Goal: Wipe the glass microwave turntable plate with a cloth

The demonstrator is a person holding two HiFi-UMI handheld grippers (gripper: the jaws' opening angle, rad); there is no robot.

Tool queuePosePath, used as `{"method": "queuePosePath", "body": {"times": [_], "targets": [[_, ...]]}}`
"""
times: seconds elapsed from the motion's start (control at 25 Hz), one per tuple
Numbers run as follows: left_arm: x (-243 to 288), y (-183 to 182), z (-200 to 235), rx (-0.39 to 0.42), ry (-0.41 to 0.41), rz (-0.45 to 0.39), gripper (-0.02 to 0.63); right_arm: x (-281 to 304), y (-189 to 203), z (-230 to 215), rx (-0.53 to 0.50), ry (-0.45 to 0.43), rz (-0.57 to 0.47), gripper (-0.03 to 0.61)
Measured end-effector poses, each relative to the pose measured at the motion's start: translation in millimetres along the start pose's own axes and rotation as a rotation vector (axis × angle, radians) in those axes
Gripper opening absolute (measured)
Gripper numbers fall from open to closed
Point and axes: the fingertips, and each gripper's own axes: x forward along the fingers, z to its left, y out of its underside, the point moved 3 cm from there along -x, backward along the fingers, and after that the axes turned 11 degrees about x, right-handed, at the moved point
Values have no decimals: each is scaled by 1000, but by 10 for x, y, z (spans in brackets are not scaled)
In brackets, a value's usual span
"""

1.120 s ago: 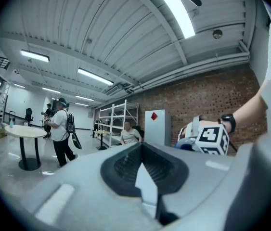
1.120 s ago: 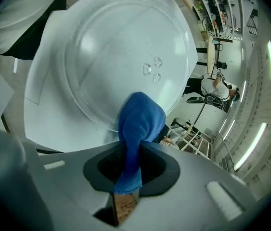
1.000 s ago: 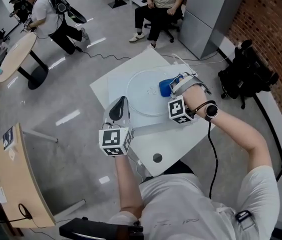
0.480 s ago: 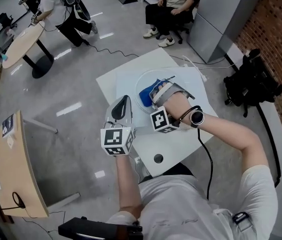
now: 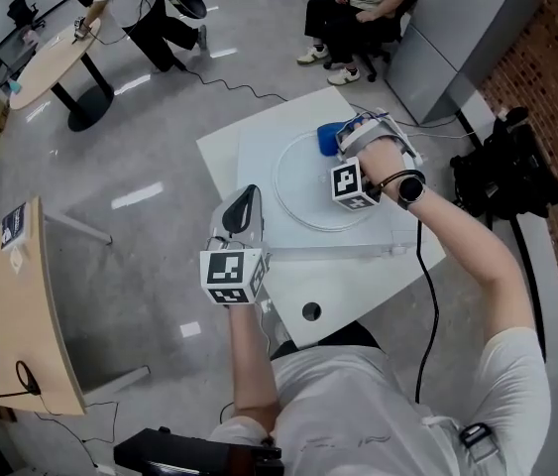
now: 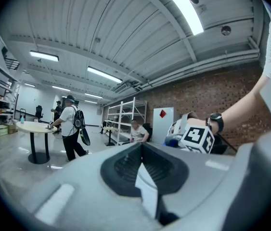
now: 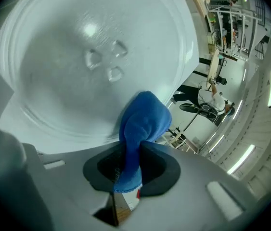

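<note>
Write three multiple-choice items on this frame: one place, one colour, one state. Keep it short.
1. Where does the blue wiping cloth sit on the round glass turntable plate?
A. at its middle
B. at its far rim
C. off it, on the floor

2. What colour is the square table under the plate?
A. white
B. black
C. red

3. How do the jaws of the left gripper stand?
A. shut on the cloth
B. wide apart round the plate
C. together, with nothing between them

Key:
1 B: the head view shows the cloth at the rim farthest from the person.
2 A: bare white top shows around the plate.
3 C: the left gripper view shows the pads meeting on nothing, while the right gripper grips the cloth.
</note>
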Motion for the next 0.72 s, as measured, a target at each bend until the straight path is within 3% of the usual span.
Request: {"method": "queuePosePath", "body": {"times": [0.16,0.36,0.56,0.72], "targets": [[105,-16,-81,-1,34,-7,2,-62,278,351,22,-46,13,64],[223,-31,-221,-2,75,-14,2,-431,273,652,40,-79,-45,64],[275,-45,-289,0,85,-16,2,-856,-112,682,-31,-23,-135,64],[258,-72,-240,5,66,-17,2,-1012,-515,457,-74,37,-205,64]]}}
